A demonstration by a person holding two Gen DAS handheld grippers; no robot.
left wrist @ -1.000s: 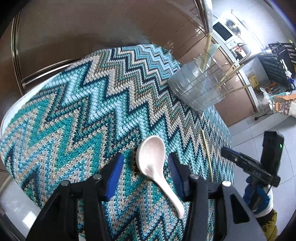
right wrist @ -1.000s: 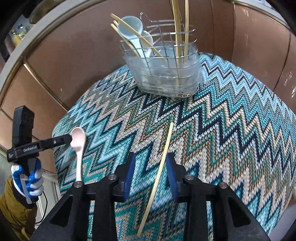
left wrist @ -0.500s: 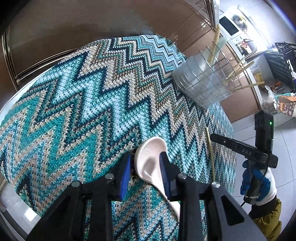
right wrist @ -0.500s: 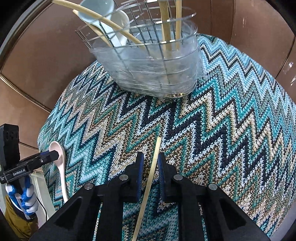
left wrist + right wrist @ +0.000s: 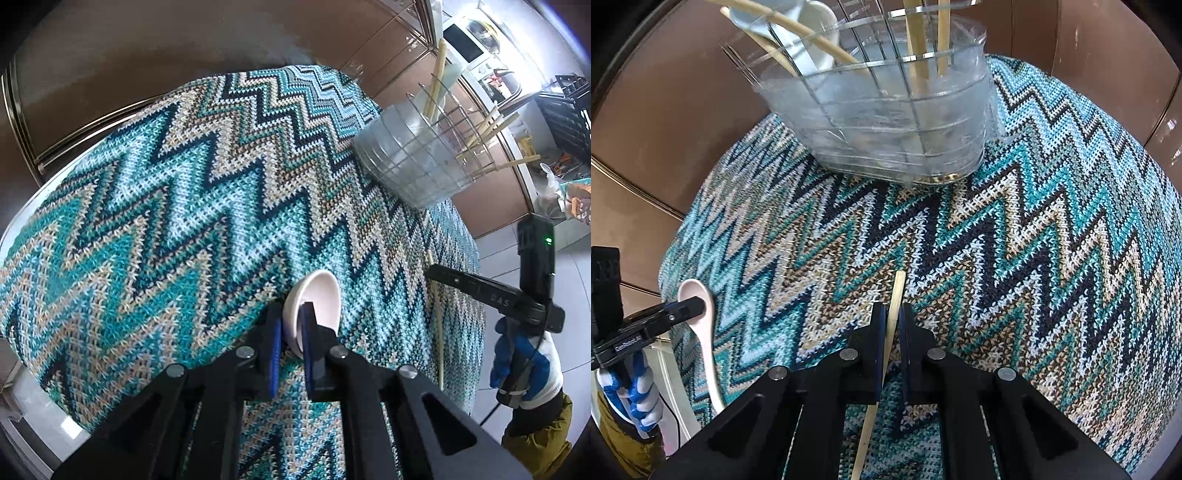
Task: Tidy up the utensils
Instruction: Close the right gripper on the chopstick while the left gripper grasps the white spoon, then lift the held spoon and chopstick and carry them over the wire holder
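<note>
Both sets of jaws have just been closing since the earlier frames. My left gripper (image 5: 291, 325), wide apart around the white ceramic soup spoon (image 5: 314, 306) a second ago, now pinches the rim of its bowl between the blue pads; the bowl is tipped up off the teal zigzag knitted cloth (image 5: 166, 221). My right gripper (image 5: 892, 325) has come in closer to the clear plastic utensil holder with wire grid (image 5: 894, 122) and is now clamped on the thin pale bamboo chopstick (image 5: 895, 295), near its far end.

Holder stands at the far edge of the cloth. In it: several bamboo chopsticks (image 5: 916, 40) leaning in the grid slots, and two pale ceramic spoons (image 5: 820, 33) on its left side.

Spoon sits well left of the holder, near the cloth's edge; chopstick lies in front of the holder, on the cloth.

Hidden: spoon handle behind my left gripper in the left view; chopstick's middle behind the right pads. Holder top is cut off by the frame. Holder's bottom contents are blurred through the plastic.
</note>
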